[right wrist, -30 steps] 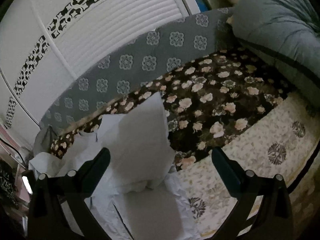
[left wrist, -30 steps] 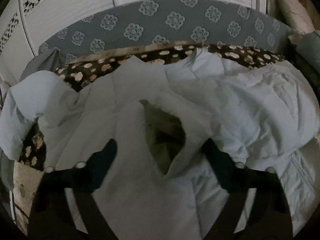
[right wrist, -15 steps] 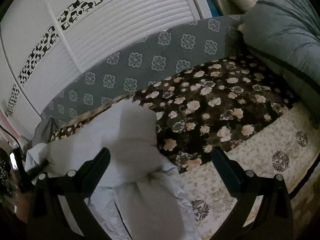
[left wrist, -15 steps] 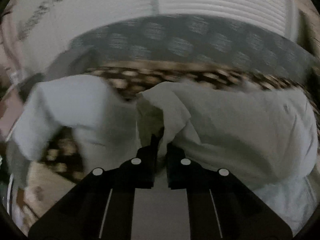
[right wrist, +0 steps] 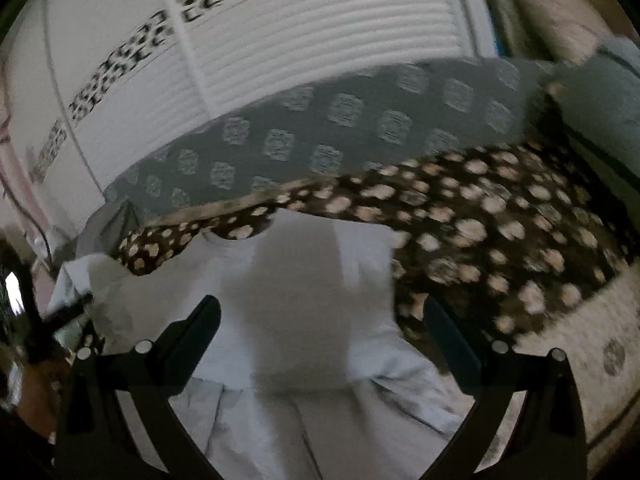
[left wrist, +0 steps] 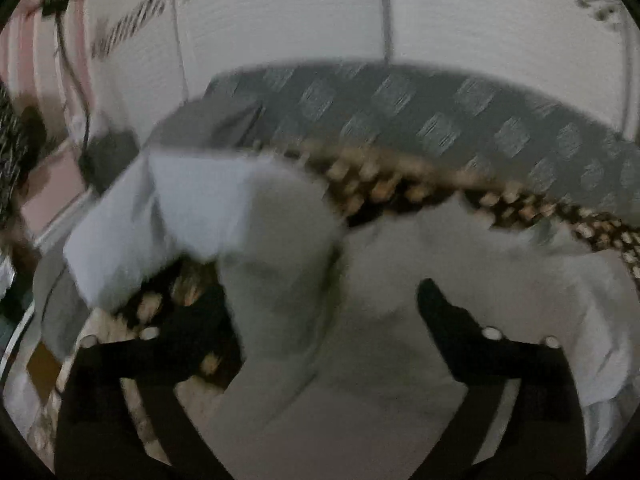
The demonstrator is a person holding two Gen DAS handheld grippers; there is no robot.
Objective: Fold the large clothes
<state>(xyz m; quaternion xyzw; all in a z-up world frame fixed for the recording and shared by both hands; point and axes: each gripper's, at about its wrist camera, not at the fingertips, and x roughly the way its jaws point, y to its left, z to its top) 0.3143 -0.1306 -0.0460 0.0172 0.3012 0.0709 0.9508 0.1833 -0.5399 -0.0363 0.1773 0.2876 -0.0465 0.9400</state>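
A large pale blue garment lies spread and rumpled on a bed, its smooth fabric bunched into soft folds, with one flap turned over at the left. The left gripper has just been opening; its jaws now stand wide over the cloth, clamping nothing. The right gripper hangs over the same garment with jaws wide apart, gripping nothing. Under the garment is a dark blanket with pale flowers, and beside that a cream quilt. Behind runs a grey patterned headboard, backed by white slatted doors. Both views are blurred.
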